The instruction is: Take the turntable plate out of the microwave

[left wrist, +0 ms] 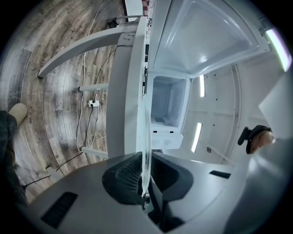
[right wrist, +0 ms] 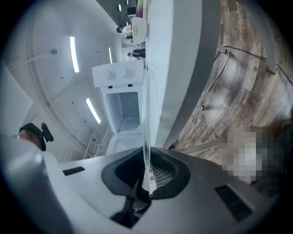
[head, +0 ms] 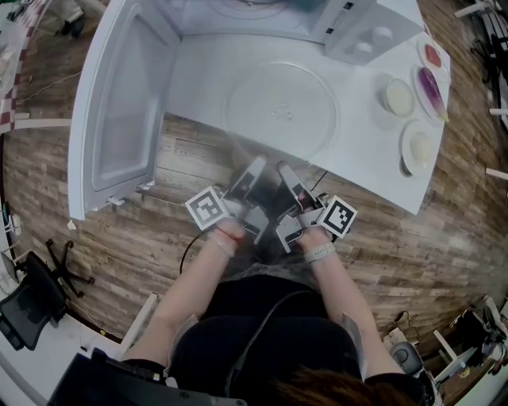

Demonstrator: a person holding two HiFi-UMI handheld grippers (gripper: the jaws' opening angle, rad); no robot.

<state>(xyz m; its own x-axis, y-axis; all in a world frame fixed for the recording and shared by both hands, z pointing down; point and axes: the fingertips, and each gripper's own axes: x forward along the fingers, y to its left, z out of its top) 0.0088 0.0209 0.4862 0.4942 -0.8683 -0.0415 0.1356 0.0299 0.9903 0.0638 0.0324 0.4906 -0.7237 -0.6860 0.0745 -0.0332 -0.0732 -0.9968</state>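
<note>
Glass plate point(head: 282, 103) is clamped by its rim in left gripper point(head: 255, 165) and right gripper point(head: 283, 168); gripped only there, it could be levered loose and dropped ahead of them.

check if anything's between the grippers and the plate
Nothing visible does: the left gripper and right gripper are each shut on the plate at its near rim. It is already outside the microwave, over the table.

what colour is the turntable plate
Clear, colourless glass: the turntable plate lets the white table show through. It shows best in the head view.
</note>
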